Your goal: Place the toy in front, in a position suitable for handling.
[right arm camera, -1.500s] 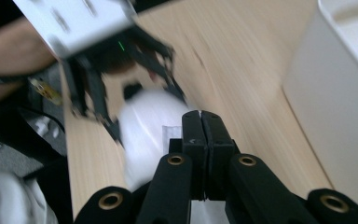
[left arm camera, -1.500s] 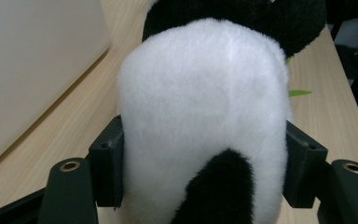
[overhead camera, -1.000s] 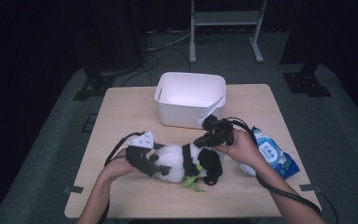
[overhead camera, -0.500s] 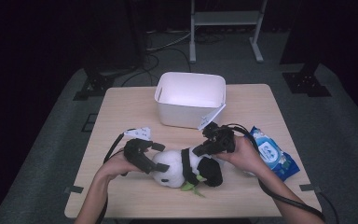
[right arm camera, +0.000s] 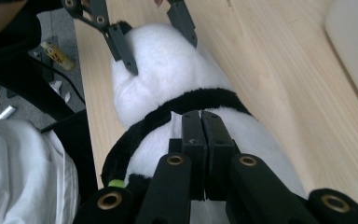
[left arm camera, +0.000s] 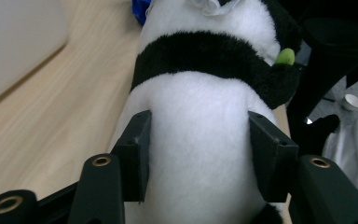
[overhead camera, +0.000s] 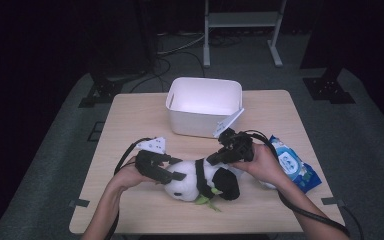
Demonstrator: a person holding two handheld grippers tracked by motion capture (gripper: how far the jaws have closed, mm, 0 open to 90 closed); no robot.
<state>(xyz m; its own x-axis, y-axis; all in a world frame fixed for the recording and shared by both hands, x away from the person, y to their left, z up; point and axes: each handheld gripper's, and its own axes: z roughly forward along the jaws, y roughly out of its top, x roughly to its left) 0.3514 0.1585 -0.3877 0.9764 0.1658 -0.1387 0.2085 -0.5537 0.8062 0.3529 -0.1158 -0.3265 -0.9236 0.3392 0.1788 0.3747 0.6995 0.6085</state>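
Here, a plush panda (overhead camera: 200, 179) lies on its side near the front edge of the wooden table (overhead camera: 130, 125), caught between the two grippers. The left forearm comes in from the bottom edge and angles inward, and the left hand (overhead camera: 127, 175) holds the left gripper (overhead camera: 172, 172) low and nearly level, pointing toward the right gripper (overhead camera: 215, 159). Its jaws are spread around the panda's white head, one on each side and pressing into the fur, as the left gripper view (left arm camera: 198, 140) shows. The right forearm reaches in from the lower right, the right hand (overhead camera: 262, 162) wrapped over the gripper's body, tilting it down and toward the left gripper. In the right gripper view its jaws (right arm camera: 200, 140) are pressed together with no gap between them, their tips at the black band of the panda (right arm camera: 191, 107); whether any fur or tag is pinched there I cannot tell. Beyond both grippers, farther from the person, stands a white bin (overhead camera: 204, 106). Just outside the right hand lies a blue packet of wipes (overhead camera: 292, 162), flat on the table. A bit of green (overhead camera: 206, 200) pokes out beneath the panda, on the person's side.
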